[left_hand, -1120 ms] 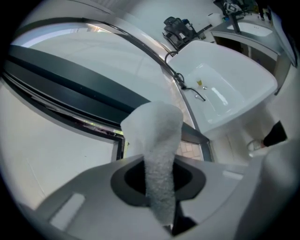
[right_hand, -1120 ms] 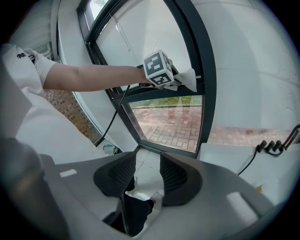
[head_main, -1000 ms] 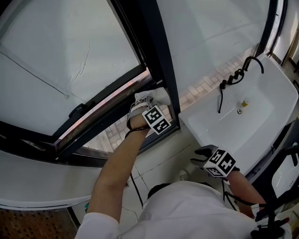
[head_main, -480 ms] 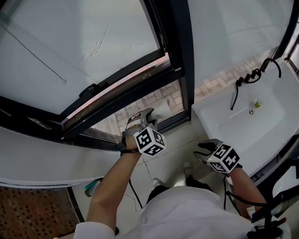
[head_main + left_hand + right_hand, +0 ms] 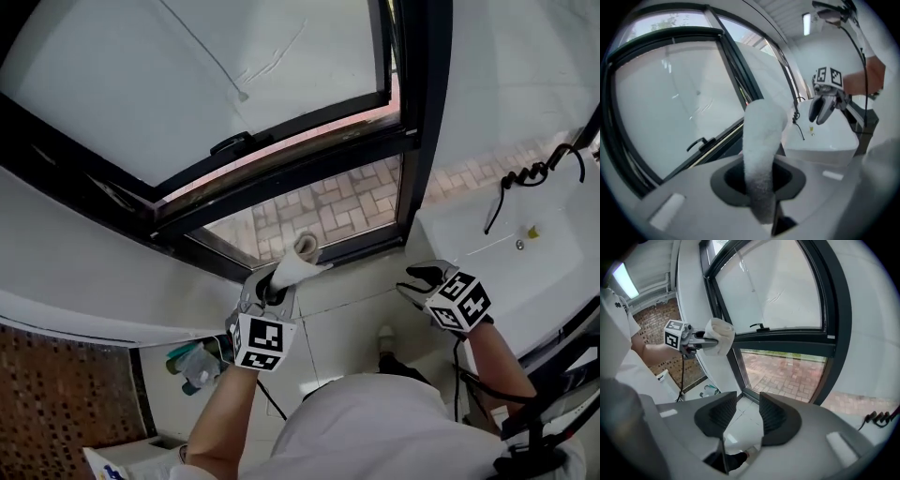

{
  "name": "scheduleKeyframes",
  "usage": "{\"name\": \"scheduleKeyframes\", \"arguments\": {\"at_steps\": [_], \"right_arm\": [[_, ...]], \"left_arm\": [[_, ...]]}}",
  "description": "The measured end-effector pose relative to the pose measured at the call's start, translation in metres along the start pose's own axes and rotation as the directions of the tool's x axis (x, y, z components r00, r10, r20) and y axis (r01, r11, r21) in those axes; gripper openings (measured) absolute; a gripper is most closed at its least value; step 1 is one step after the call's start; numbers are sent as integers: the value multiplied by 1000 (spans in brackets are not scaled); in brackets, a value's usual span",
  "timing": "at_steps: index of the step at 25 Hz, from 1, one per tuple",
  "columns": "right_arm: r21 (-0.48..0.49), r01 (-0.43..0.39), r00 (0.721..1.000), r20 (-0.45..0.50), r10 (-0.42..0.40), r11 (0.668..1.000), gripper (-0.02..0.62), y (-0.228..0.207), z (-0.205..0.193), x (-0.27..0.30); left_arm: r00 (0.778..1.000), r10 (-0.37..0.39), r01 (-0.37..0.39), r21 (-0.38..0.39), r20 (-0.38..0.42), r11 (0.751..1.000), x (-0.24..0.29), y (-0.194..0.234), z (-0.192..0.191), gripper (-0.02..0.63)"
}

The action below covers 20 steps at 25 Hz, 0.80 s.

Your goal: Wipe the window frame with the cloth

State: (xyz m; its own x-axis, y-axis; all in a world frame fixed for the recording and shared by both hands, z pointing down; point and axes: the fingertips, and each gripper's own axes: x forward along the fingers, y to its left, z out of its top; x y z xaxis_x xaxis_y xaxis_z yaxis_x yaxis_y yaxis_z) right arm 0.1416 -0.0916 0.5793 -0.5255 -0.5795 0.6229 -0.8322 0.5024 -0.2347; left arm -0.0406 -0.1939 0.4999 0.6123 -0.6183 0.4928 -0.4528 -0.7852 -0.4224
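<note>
The dark window frame (image 5: 281, 178) runs across the head view, with its lower rail (image 5: 352, 248) just beyond the cloth. My left gripper (image 5: 278, 278) is shut on a rolled white cloth (image 5: 302, 255), held a little off the lower rail and not touching it. In the left gripper view the cloth (image 5: 761, 145) stands up between the jaws, with the frame (image 5: 724, 136) behind it. My right gripper (image 5: 413, 281) hangs open and empty at the right, apart from the window. Its own view shows the parted jaws (image 5: 743, 416), the left gripper (image 5: 705, 341), the cloth (image 5: 719, 336) and the frame (image 5: 787, 341).
A white sink (image 5: 562, 253) with a black tap (image 5: 536, 173) stands at the right. On the tiled floor at lower left lies a greenish bottle (image 5: 192, 361). A brick wall (image 5: 56, 394) fills the lower left corner. A shoe (image 5: 386, 335) shows below.
My left gripper has drawn back down and to the left from the frame's lower right corner, still gripping the cloth. The right gripper has hardly moved. The head view has shifted.
</note>
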Motion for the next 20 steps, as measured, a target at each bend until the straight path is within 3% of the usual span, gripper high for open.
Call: {"name": "scheduleKeyframes", "arguments": {"at_steps": [5, 9, 13, 16, 20], "right_arm": [[-32, 36, 998, 51, -35, 999, 153, 70, 25, 16], [-6, 90, 990, 109, -89, 996, 153, 117, 36, 12], [34, 202, 973, 109, -205, 979, 153, 157, 19, -19], [50, 199, 973, 111, -204, 979, 153, 188, 11, -23], [51, 207, 970, 119, -212, 977, 153, 209, 1, -26]], "left_arm": [[996, 55, -43, -150, 74, 988, -99, 19, -53, 92], [994, 65, -51, -156, 86, 986, -157, 22, -93, 92], [991, -15, 39, -183, 131, 982, -193, 12, -114, 92], [991, -22, 49, -202, 132, 978, -218, 4, -127, 92], [988, -20, 46, -162, 153, 986, -238, -4, -131, 92]]}}
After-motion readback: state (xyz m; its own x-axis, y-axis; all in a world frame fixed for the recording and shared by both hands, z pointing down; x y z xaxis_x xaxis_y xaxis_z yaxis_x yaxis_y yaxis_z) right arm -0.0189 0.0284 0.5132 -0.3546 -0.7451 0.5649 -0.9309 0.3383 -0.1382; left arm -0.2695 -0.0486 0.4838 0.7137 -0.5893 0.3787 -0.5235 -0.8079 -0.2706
